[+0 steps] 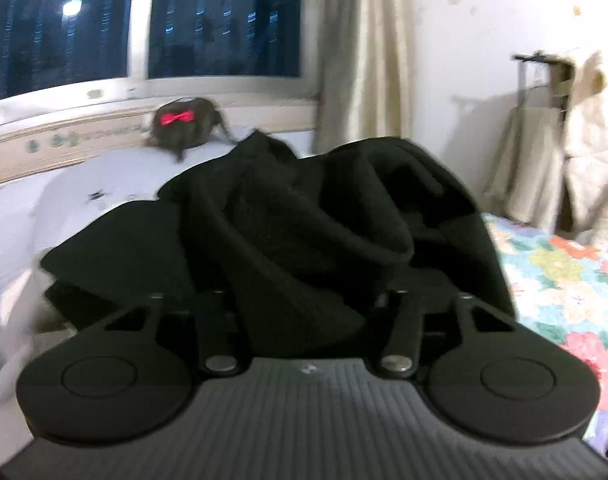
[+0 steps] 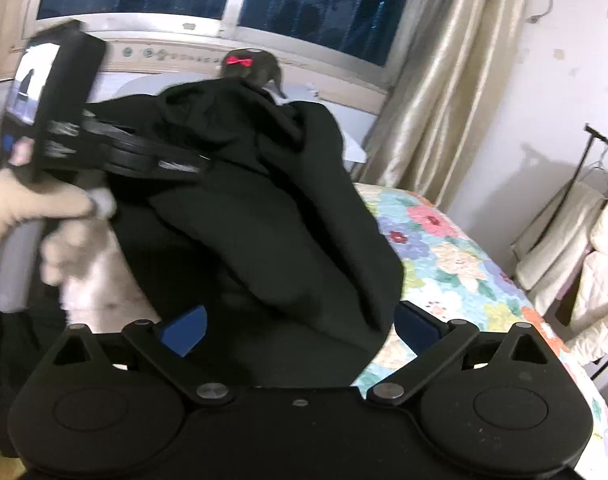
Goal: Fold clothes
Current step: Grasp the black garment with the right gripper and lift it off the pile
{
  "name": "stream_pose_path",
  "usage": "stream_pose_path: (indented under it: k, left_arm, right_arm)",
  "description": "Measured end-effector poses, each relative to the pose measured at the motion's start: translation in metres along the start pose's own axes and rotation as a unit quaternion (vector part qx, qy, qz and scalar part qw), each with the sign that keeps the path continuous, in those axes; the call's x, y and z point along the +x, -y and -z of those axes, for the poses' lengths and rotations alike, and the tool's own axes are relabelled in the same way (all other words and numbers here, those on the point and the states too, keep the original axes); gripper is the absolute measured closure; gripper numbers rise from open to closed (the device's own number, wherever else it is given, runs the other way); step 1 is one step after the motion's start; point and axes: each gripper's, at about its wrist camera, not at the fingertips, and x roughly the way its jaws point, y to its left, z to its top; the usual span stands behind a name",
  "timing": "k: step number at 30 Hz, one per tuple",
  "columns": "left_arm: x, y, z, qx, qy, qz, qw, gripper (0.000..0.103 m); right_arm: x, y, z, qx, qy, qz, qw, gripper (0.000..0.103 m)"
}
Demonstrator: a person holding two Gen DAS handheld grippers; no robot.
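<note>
Black garment (image 2: pixel 264 208) is held bunched in the air above the floral bedspread (image 2: pixel 455 256), likely lifted clear so it can be shaken out before folding. Left gripper (image 2: pixel 200 166) is seen reaching into the cloth from the side, apparently clamped on a fold. Right gripper (image 2: pixel 300 330): blue pads (image 2: pixel 188 330) are spread wide apart, garment hanging between them, nothing pinched.
</note>
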Motion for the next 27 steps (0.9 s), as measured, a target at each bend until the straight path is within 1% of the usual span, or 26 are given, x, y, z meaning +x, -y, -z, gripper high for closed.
stream_pose_path:
  k: [1, 2, 3, 7, 9, 10, 11, 13, 16, 19, 20, 21, 22, 23, 24, 25, 26, 27]
  left_arm:
    - [-0.001, -0.006, 0.001, -0.017, 0.002, 0.018, 0.9997, 0.075]
    - [-0.001, -0.011, 0.002, -0.033, 0.004, 0.034, 0.9989, 0.076]
    - [-0.001, -0.015, 0.002, -0.043, 0.008, 0.042, 0.9981, 0.077]
    - [-0.001, -0.012, 0.008, -0.030, 0.023, 0.048, 0.9981, 0.078]
    - [-0.002, -0.009, 0.013, -0.017, 0.034, 0.049, 0.9981, 0.078]
    - [-0.001, -0.009, 0.014, -0.014, 0.037, 0.051, 0.9979, 0.078]
    - [0.000, -0.009, 0.016, -0.012, 0.041, 0.052, 0.9977, 0.078]
    - [0.007, -0.012, 0.015, -0.017, 0.044, 0.059, 0.9971, 0.078]
    - [0.010, -0.014, 0.018, -0.014, 0.049, 0.064, 0.9967, 0.079]
    - [0.012, -0.014, 0.021, -0.004, 0.054, 0.064, 0.9965, 0.079]
    - [0.012, -0.014, 0.021, -0.003, 0.055, 0.065, 0.9964, 0.079]
    - [0.012, -0.015, 0.021, -0.003, 0.056, 0.066, 0.9962, 0.079]
    - [0.012, -0.015, 0.022, -0.002, 0.058, 0.068, 0.9960, 0.079]
    - [0.012, -0.015, 0.022, -0.002, 0.059, 0.070, 0.9958, 0.079]
    - [0.010, -0.015, 0.023, -0.003, 0.060, 0.075, 0.9954, 0.079]
    - [0.009, -0.016, 0.023, -0.004, 0.061, 0.080, 0.9949, 0.079]
    - [0.007, -0.016, 0.023, -0.004, 0.063, 0.085, 0.9944, 0.080]
    - [0.006, -0.016, 0.022, -0.003, 0.064, 0.090, 0.9938, 0.080]
  right_arm:
    - [0.004, 0.002, 0.003, -0.003, 0.001, 0.006, 1.000, 0.001]
    - [0.010, 0.002, 0.004, -0.009, 0.002, 0.009, 1.000, 0.001]
    - [0.016, 0.003, 0.005, -0.016, 0.004, 0.012, 1.000, 0.001]
    - [0.041, 0.004, 0.005, -0.033, 0.017, 0.025, 0.999, 0.001]
    - [0.064, 0.001, 0.004, -0.050, 0.022, 0.018, 0.998, 0.001]
    - [0.077, -0.006, 0.000, -0.064, 0.028, 0.022, 0.997, 0.002]
    - [0.091, -0.012, -0.004, -0.078, 0.034, 0.025, 0.996, 0.002]
    - [0.108, -0.012, -0.010, -0.087, 0.040, 0.023, 0.995, 0.002]
    - [0.138, -0.009, -0.020, -0.067, 0.040, 0.002, 0.997, 0.002]
    - [0.154, -0.003, -0.028, -0.010, 0.039, -0.029, 0.999, 0.002]
    - [0.156, -0.004, -0.031, 0.001, 0.036, -0.032, 0.999, 0.004]
    - [0.155, -0.006, -0.034, 0.015, 0.036, -0.044, 0.998, 0.017]
    - [0.153, -0.008, -0.036, 0.026, 0.032, -0.063, 0.997, 0.040]
    - [0.151, -0.006, -0.038, 0.046, 0.020, -0.087, 0.995, 0.051]
    - [0.148, -0.003, -0.039, 0.088, 0.007, -0.107, 0.990, 0.065]
    - [0.142, 0.002, -0.039, 0.132, 0.001, -0.116, 0.984, 0.074]
    - [0.137, 0.004, -0.039, 0.157, 0.002, -0.116, 0.981, 0.077]
    - [0.128, 0.006, -0.037, 0.177, 0.004, -0.112, 0.978, 0.084]
